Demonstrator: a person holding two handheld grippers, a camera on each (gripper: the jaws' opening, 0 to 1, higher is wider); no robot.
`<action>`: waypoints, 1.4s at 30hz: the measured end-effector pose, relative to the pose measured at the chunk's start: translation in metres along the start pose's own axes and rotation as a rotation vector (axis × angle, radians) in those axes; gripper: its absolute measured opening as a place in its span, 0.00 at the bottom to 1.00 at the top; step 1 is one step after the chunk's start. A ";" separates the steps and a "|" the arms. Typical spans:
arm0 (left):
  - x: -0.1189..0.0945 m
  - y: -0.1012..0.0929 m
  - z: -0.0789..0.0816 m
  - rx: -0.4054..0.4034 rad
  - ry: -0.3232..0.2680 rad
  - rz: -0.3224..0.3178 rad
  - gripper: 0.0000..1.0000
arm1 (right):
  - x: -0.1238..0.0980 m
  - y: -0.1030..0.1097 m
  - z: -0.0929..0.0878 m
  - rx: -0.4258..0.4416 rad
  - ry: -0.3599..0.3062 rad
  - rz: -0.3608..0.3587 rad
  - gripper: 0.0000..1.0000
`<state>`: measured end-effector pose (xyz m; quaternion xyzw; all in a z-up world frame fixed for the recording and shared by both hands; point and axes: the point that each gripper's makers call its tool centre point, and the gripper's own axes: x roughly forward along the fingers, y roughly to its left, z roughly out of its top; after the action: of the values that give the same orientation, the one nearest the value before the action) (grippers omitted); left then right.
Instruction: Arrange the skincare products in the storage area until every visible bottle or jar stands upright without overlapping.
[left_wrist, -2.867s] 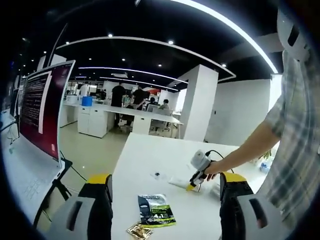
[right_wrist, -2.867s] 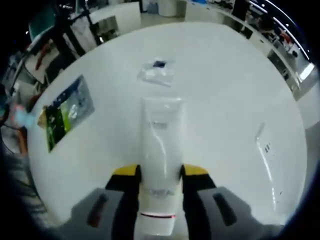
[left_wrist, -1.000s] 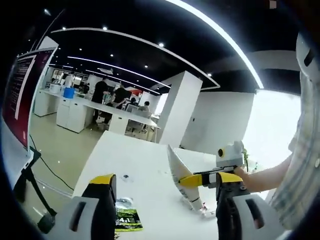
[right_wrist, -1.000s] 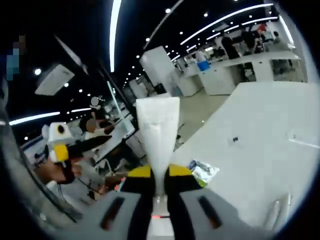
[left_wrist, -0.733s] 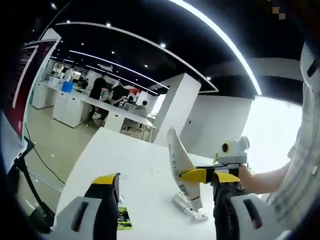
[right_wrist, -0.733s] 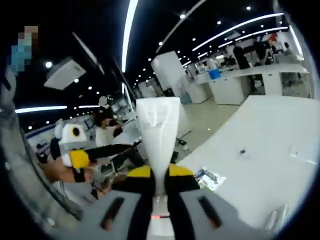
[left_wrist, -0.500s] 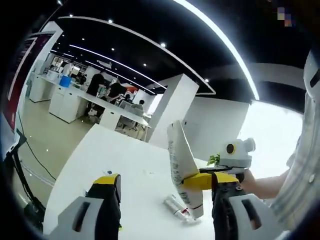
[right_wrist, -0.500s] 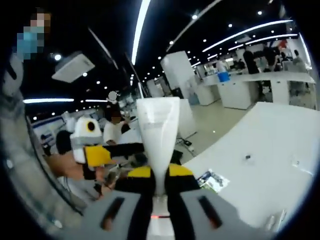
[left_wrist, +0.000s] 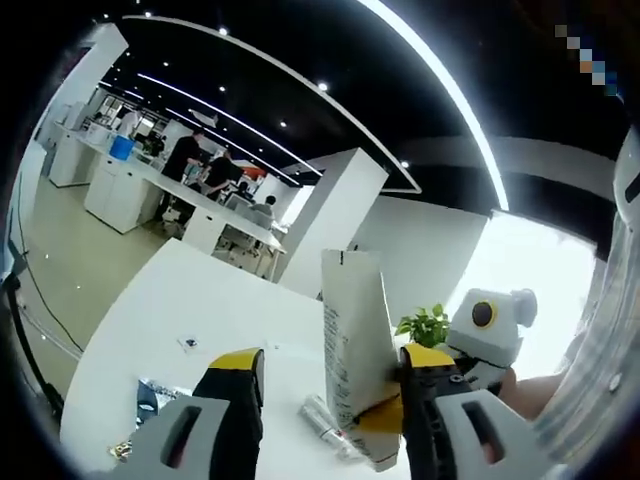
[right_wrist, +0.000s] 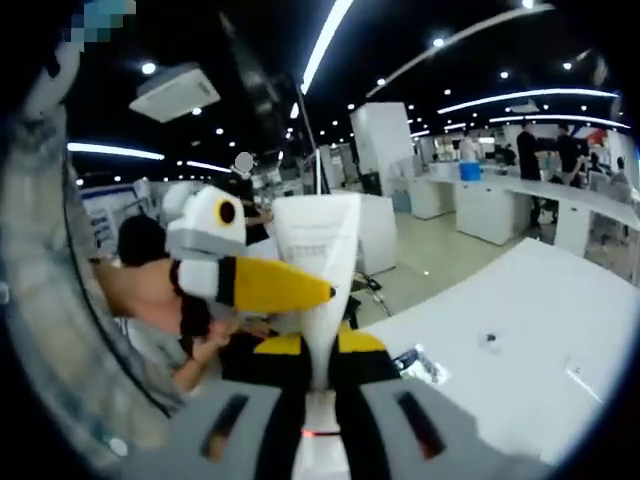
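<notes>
An open office with a black ceiling, long curved strip lights and white pillars lies behind a white table (left_wrist: 200, 300). In the left gripper view, far desks with standing people (left_wrist: 195, 165) run along the left, and a potted plant (left_wrist: 425, 325) sits past the table's far right edge.

On the table near its left edge lies a small dark-printed packet (left_wrist: 150, 395), with a tiny sachet (left_wrist: 190, 343) farther in toward the middle. Near the front edge a clear tube (left_wrist: 322, 420) lies on its side, just below the held tube.

The left gripper (left_wrist: 325, 420) has its jaws set wide, with the white tube (left_wrist: 352, 370) standing upright in the gap between them. Whether either jaw touches it cannot be told. The tube's flat crimped end points up and printed text runs down its side. The right gripper (left_wrist: 440, 385) comes in from the right and clamps the tube near its lower part.

In the right gripper view, the left gripper (right_wrist: 250, 280) reaches in from the left, its yellow jaw tip lying against the side of the white tube (right_wrist: 320, 270). The right gripper (right_wrist: 320, 350) has its jaws narrow, pinching the tube's lower end, so the tube is held up in the air above the table (right_wrist: 520, 340). The packet (right_wrist: 420, 365) lies on the table near its left edge.
</notes>
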<state>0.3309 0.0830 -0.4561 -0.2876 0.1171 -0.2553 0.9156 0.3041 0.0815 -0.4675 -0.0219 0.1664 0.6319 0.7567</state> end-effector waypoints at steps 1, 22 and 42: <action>0.001 -0.002 -0.001 -0.007 0.004 -0.008 0.54 | -0.002 0.000 0.000 -0.006 0.000 -0.007 0.06; 0.002 -0.019 -0.015 -0.114 0.010 -0.028 0.25 | -0.008 -0.004 -0.013 -0.183 0.077 -0.185 0.09; -0.011 -0.015 -0.014 0.019 0.042 -0.036 0.10 | 0.002 0.009 -0.018 -0.255 0.055 -0.140 0.28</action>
<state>0.3105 0.0719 -0.4581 -0.2753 0.1287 -0.2788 0.9110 0.2917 0.0803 -0.4837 -0.1466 0.1034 0.5927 0.7852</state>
